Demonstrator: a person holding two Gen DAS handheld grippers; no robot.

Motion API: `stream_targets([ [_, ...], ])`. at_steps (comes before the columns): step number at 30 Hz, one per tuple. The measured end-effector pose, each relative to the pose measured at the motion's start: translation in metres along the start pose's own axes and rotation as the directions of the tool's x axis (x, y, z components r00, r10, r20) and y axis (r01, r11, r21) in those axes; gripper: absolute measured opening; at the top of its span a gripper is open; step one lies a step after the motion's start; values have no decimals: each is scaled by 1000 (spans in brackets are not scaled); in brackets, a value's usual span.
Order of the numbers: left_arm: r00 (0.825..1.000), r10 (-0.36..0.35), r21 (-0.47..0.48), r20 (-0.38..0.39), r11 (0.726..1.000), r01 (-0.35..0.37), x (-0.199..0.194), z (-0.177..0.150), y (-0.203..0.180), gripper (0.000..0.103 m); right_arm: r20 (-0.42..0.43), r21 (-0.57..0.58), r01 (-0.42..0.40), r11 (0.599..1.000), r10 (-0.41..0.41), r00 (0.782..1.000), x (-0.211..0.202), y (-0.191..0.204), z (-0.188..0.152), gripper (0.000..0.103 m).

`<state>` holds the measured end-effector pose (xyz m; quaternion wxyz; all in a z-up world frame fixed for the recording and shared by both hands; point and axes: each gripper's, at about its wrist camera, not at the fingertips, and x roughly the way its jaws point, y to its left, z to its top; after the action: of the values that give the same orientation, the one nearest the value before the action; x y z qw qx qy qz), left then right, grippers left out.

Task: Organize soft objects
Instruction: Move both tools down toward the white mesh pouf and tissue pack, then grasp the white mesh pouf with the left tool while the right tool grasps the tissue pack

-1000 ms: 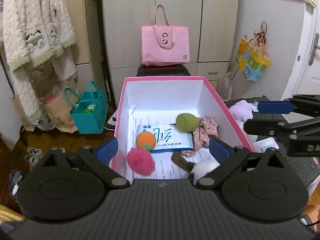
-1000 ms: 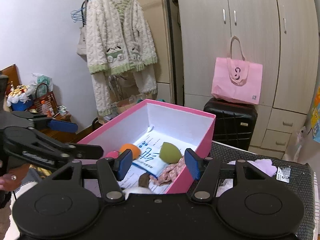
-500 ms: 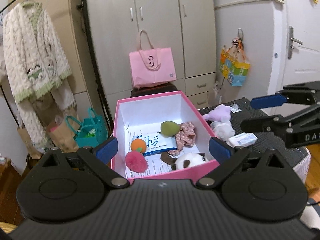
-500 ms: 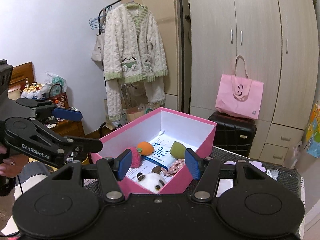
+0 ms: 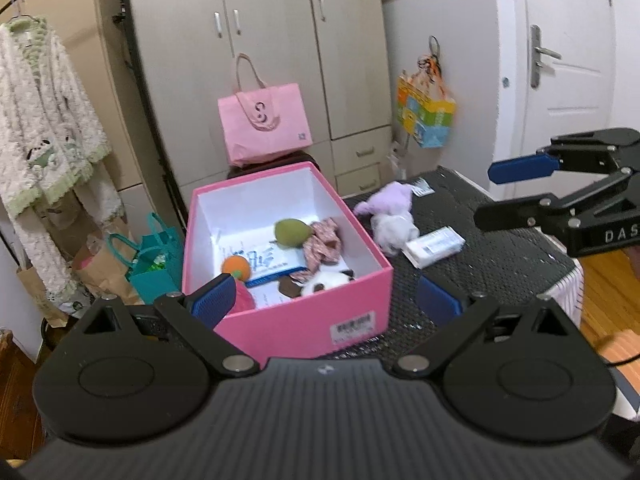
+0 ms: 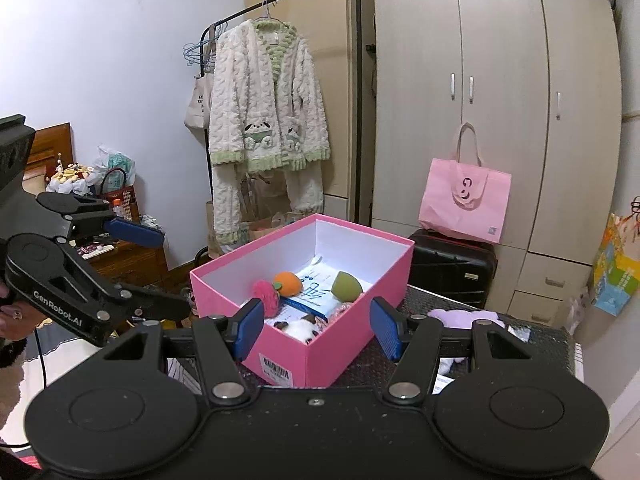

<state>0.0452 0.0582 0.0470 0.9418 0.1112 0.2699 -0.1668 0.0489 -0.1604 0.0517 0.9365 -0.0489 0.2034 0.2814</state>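
Soft toys: purple plush point(image 5: 390, 200) and white plush point(image 5: 394, 230) lie on desk point(image 5: 500, 256), beyond and between both grippers | left gripper point(image 5: 324, 300) jaws spread, empty, straddling pink box point(image 5: 304, 320) near wall | right gripper point(image 6: 316, 326) jaws spread, empty, facing box corner | box holds panda plush point(image 5: 326, 280), beside desk's left edge.

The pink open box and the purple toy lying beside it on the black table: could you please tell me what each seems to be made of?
The pink open box looks like rigid cardboard, matte pink outside and white inside, with straight thin walls and a printed sticker. The purple toy looks like plush fabric: fuzzy surface, slumped shape.
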Motion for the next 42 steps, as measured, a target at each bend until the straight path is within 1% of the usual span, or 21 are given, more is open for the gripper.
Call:
stream_targets([
  [6, 999, -30, 29, -28, 999, 31, 1, -6, -14, 99, -13, -1, 32, 999, -32, 999, -12, -4, -14, 64],
  [13, 999, -32, 97, -43, 995, 36, 7, -8, -32, 99, -35, 7, 63, 998, -63, 997, -22, -13, -31, 64],
  [19, 995, -73, 115, -61, 990, 79, 22, -10, -49, 99, -49, 40, 76, 996, -74, 996, -27, -26, -46, 64],
  [22, 997, -71, 111, -35, 991, 75, 35, -14, -60, 99, -60, 59, 82, 995, -79, 995, -28, -34, -54, 64],
  [25, 998, -54, 133, 12, 990, 52, 48, -19, -74, 99, -73, 79, 87, 993, -82, 994, -29, -42, -63, 64],
  [26, 998, -62, 126, 27, 990, 58, 52, -20, -77, 99, -78, 87, 89, 992, -82, 994, -29, -46, -66, 64],
  [27, 996, -78, 113, 34, 991, 73, 56, -20, -78, 99, -88, 104, 95, 990, -86, 992, -29, -50, -69, 64],
  [30, 987, -154, 64, 40, 986, 152, 70, -19, -80, 99, -91, 134, 99, 986, -87, 992, -29, -60, -77, 64],
  [33, 978, -198, 38, 64, 980, 196, 83, -16, -84, 99, -92, 161, 117, 980, -104, 990, -27, -70, -81, 64],
  [36, 975, -201, 36, 97, 980, 198, 96, -14, -91, 99, -94, 201, 125, 972, -108, 990, -20, -86, -85, 64],
  [40, 976, -177, 19, 129, 984, 176, 113, -10, -96, 99, -100, 226, 133, 965, -113, 989, -4, -107, -94, 64],
  [42, 977, -176, 6, 122, 984, 176, 125, -6, -99, 99, -103, 222, 137, 965, -117, 988, 7, -115, -99, 64],
])
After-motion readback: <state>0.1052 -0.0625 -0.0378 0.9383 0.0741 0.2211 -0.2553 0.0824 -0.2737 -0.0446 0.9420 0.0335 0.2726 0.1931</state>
